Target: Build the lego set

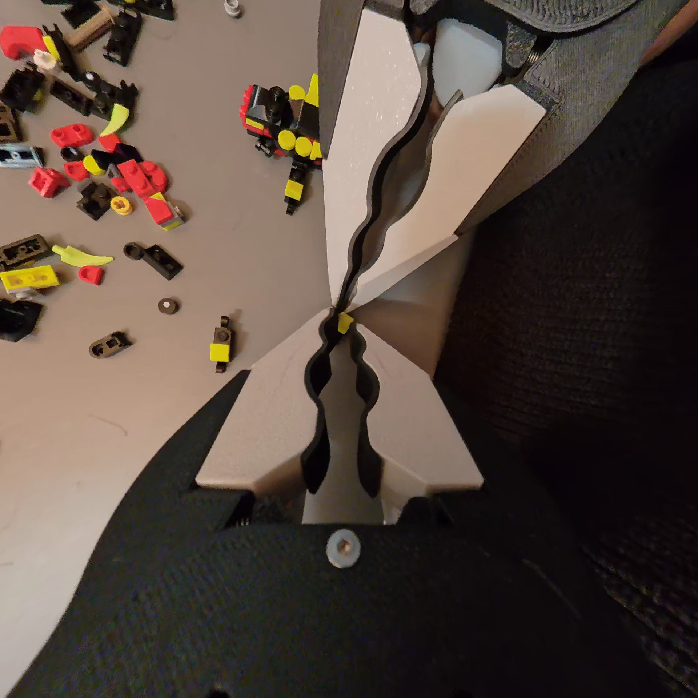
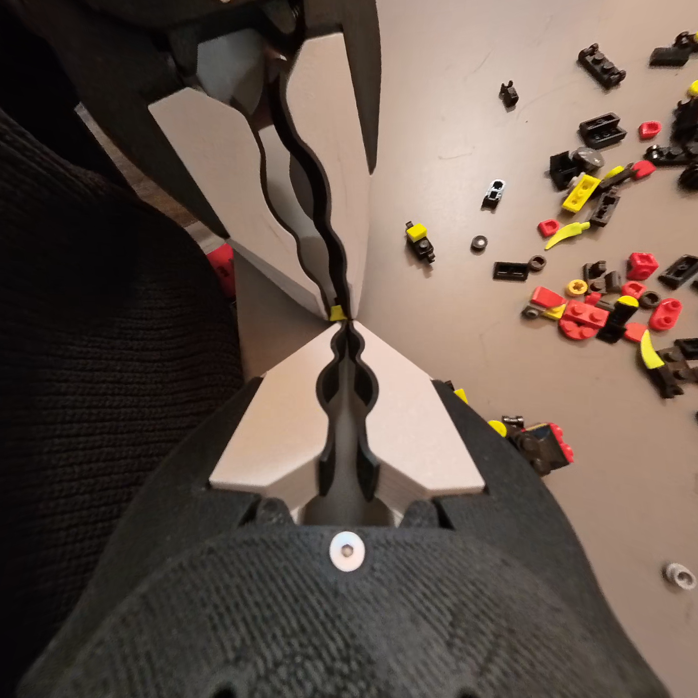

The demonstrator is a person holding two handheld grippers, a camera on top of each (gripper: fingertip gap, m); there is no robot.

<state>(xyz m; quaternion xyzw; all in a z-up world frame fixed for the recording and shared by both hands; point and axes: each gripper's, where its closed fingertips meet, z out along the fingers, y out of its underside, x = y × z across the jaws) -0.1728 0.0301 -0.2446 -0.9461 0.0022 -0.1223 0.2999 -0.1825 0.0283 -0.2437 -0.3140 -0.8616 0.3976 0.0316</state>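
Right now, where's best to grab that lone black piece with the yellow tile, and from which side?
Pinch the black piece across its two long sides, beside the yellow tile, with the fingers coming from above. It lies flat and alone on the table, so both sides are free; its end clips look too thin to hold.

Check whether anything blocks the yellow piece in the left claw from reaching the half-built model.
Yes: the right claw, shut, meets the left claw tip to tip at the yellow piece, and its finger covers part of the model in the left view.
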